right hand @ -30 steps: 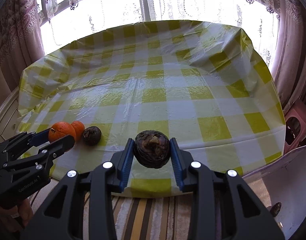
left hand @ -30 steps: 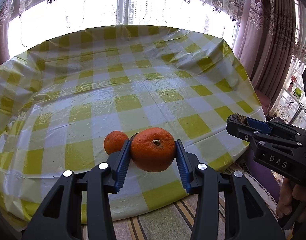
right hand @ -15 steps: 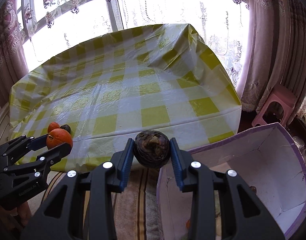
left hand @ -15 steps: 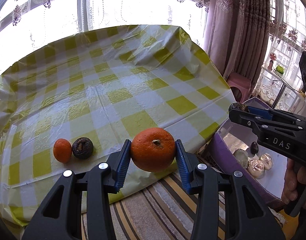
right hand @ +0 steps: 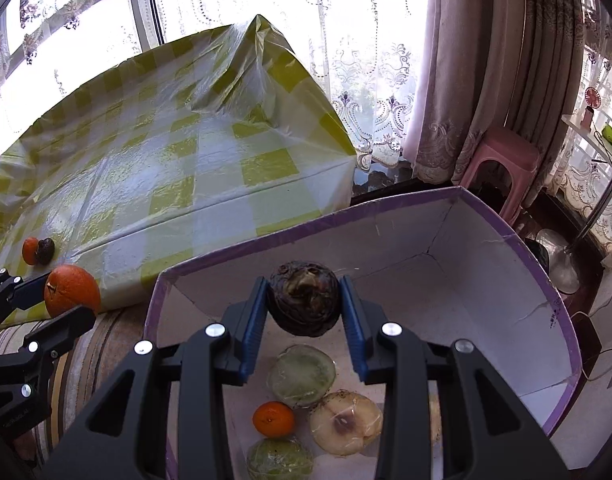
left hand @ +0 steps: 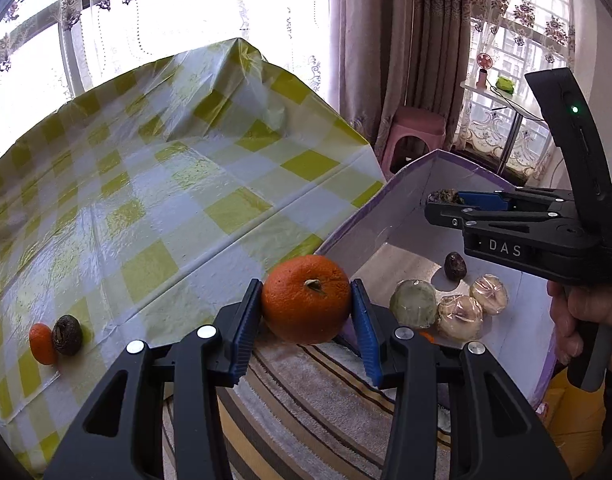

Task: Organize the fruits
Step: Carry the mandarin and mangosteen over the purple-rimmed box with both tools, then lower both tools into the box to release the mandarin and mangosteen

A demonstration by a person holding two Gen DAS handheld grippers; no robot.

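My left gripper (left hand: pixel 306 314) is shut on a large orange (left hand: pixel 306 300), held above the striped rug beside the box's left rim. My right gripper (right hand: pixel 304 306) is shut on a dark wrinkled fruit (right hand: pixel 304 298), held over the open purple-rimmed box (right hand: pixel 505 236). The box (left hand: pixel 401 178) holds several fruits: wrapped green ones (right hand: pixel 302 376), a pale one (right hand: pixel 345 422), a small orange (right hand: pixel 273 419) and a small dark fruit (left hand: pixel 454 266). A small orange (left hand: pixel 40 343) and a dark fruit (left hand: pixel 67 335) lie on the checked table.
The table with the yellow-checked cloth (left hand: pixel 166 200) stands left of the box. A striped rug (left hand: pixel 306 400) lies below my grippers. A pink stool (right hand: pixel 501 160) and curtains stand behind the box. A lamp base (right hand: pixel 557 260) is at the right.
Both grippers have swung right, off the table toward the box, each still holding its fruit. The right gripper is now over the box's inside.
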